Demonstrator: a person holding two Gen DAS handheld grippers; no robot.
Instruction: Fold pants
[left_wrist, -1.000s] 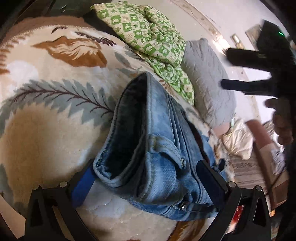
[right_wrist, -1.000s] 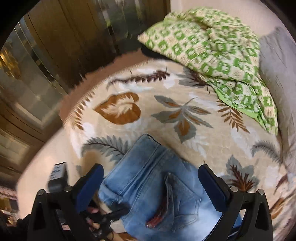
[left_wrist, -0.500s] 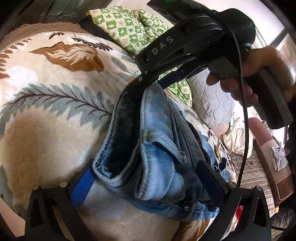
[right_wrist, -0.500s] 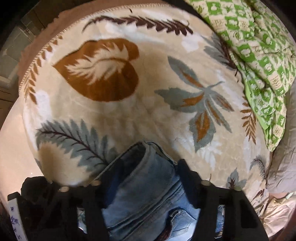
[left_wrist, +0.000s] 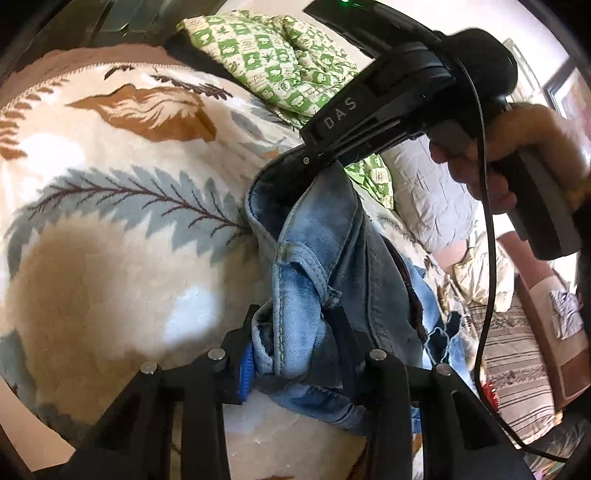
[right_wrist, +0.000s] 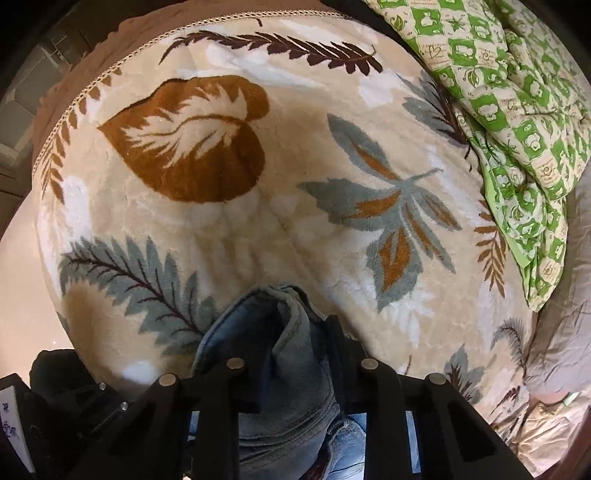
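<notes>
leaf blanket (right_wrist: 295, 206), green quilt (right_wrist: 517, 110), jeans (left_wrist: 317, 258)

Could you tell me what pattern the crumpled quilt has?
Green-and-cream checks on the quilt, clearest in the right wrist view.

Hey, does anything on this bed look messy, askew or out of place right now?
Mostly the jeans: they are bunched and twisted rather than flat, pinched at the waistband by the left gripper and the right gripper. A green checked quilt also lies crumpled on the leaf-print blanket.

left claw (left_wrist: 295, 343): just closed, clamping denim | right claw (right_wrist: 295, 354): just closed, clamping denim
</notes>
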